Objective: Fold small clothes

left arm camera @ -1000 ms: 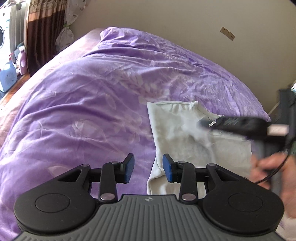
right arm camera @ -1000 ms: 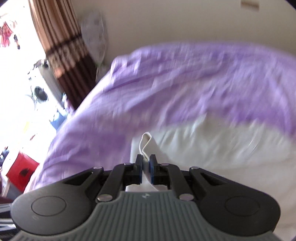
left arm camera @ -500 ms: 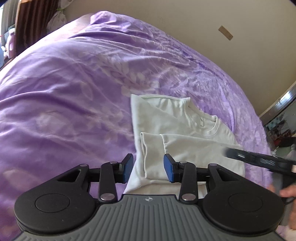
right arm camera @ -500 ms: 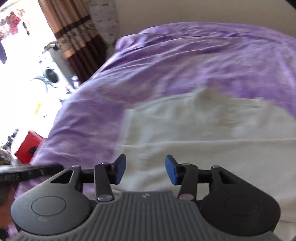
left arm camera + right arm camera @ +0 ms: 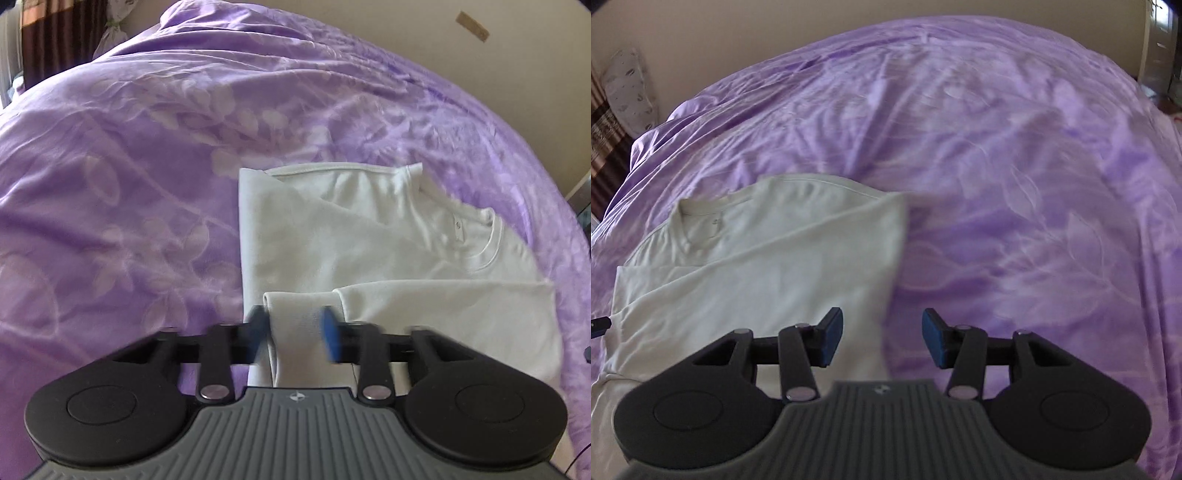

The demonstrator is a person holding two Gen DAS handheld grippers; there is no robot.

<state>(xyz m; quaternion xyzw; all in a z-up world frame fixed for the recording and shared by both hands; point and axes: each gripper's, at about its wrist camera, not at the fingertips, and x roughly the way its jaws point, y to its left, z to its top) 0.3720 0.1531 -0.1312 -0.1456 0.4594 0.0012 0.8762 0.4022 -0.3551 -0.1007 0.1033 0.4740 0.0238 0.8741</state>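
Two grippers hang over one white shirt [image 5: 369,236] that lies partly folded on a purple bedspread [image 5: 147,147] printed with pale leaves.

From the left wrist view, the left gripper [image 5: 293,334] sits at the near edge of the shirt, right over the cuff end of a sleeve [image 5: 295,314] that is folded across the body of the garment. Its blue pads are blurred, with a clear gap between them, and the sleeve cuff lies in that gap; whether the pads touch the cloth cannot be told. The shirt's collar [image 5: 487,243] lies farther off and to the right, and the folded left edge of the garment runs straight away from the gripper.

From the right wrist view, the right gripper [image 5: 882,338] is spread wide and holds nothing. It sits over the shirt's right-hand edge: the left pad stands above white cloth, the right pad above bare bedspread. Most of the shirt spreads away to the left and ahead, its collar [image 5: 698,229] toward the upper left.

A beige wall [image 5: 738,44] rises behind the bed, and a brown curtain [image 5: 48,40] hangs at the far left.
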